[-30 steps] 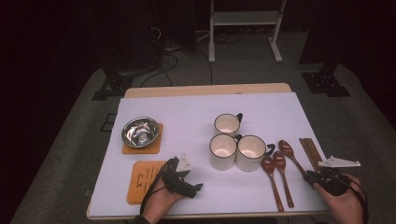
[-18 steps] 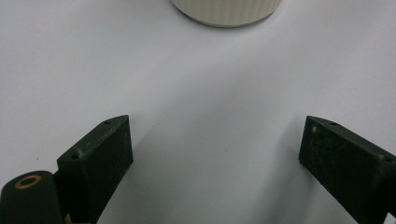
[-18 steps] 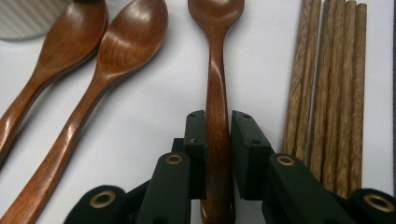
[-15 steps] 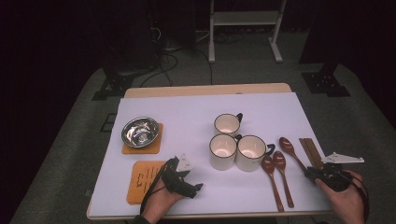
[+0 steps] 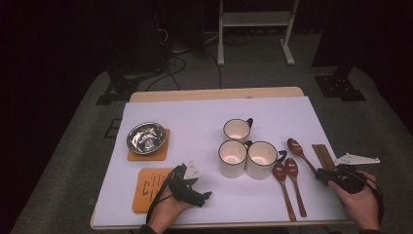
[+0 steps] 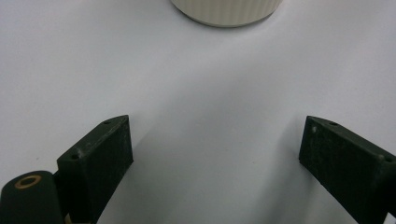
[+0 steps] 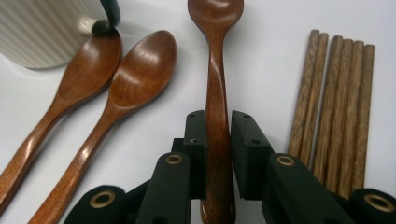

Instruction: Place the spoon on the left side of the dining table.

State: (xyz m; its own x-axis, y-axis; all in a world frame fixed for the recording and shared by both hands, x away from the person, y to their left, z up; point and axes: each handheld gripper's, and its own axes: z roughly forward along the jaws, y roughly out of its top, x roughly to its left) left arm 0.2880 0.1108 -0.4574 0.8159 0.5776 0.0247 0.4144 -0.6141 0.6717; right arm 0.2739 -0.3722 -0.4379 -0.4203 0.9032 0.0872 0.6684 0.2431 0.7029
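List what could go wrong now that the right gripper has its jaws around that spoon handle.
1. The right gripper grips the wooden spoon near its handle's end, so the long bowl end may droop or twist when lifted.
2. The chopsticks lie close beside the jaws; a sideways swing could scatter them.
3. Two more spoons and a ribbed mug sit on the other side; the raised spoon could knock them.

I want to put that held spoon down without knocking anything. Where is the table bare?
Bare white tabletop lies behind the three white mugs, and between the steel bowl and those mugs. Crowded: the right side, where the right gripper clamps a brown wooden spoon between two more spoons and the wooden chopsticks.
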